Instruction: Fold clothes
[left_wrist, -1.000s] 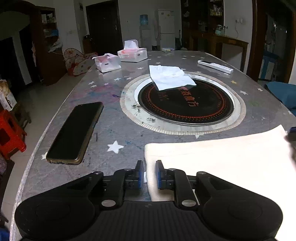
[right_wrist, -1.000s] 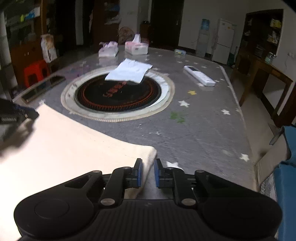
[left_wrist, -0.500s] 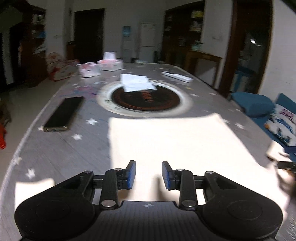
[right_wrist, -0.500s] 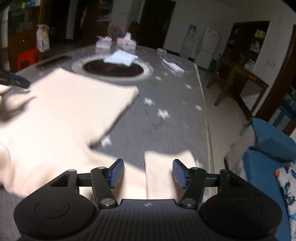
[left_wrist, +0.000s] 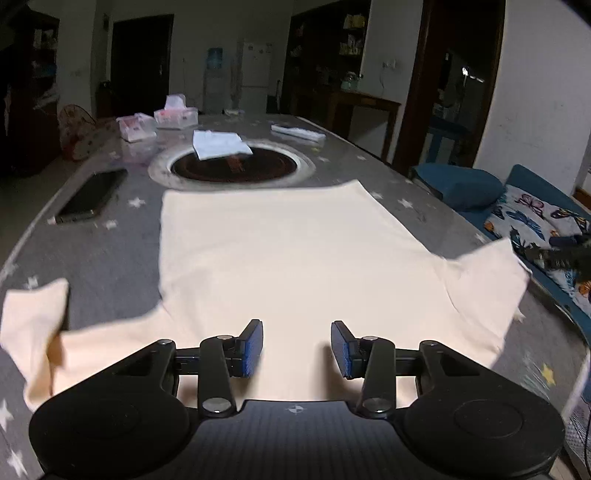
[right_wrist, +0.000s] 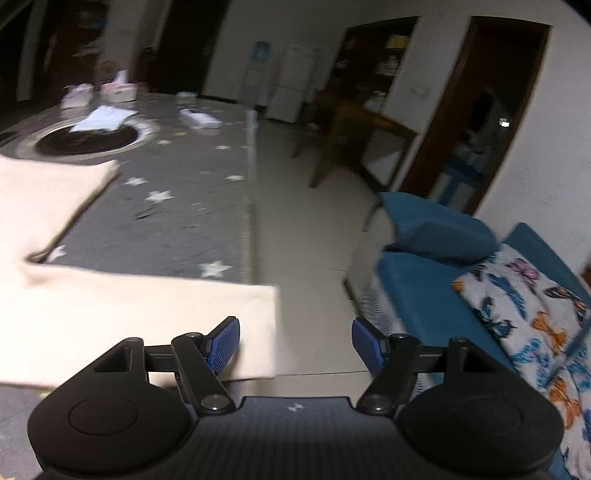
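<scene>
A cream T-shirt (left_wrist: 280, 258) lies spread flat on the grey star-patterned table (left_wrist: 110, 266), with both sleeves out to the sides. My left gripper (left_wrist: 296, 343) hovers over the shirt's near middle edge; its jaws are opening and the pads press on nothing. My right gripper (right_wrist: 294, 339) is at the right sleeve (right_wrist: 166, 314) by the table's right edge. Its jaws are opening too: the left pad is over the sleeve's end and the right pad over the floor. In the left wrist view the right gripper (left_wrist: 569, 251) shows as a dark blur beyond that sleeve.
A black phone (left_wrist: 90, 197) lies left of the shirt. Beyond the far hem is a round hob (left_wrist: 258, 173) with a white folded cloth (left_wrist: 219, 146) on it. Tissue boxes (left_wrist: 175, 116) and a remote (left_wrist: 297, 131) sit farther back. A blue sofa (right_wrist: 424, 295) stands to the right.
Both grippers drew back from the shirt's far corners to its near end and opened, letting the cloth go. The right wrist view swung right, toward the sofa.
</scene>
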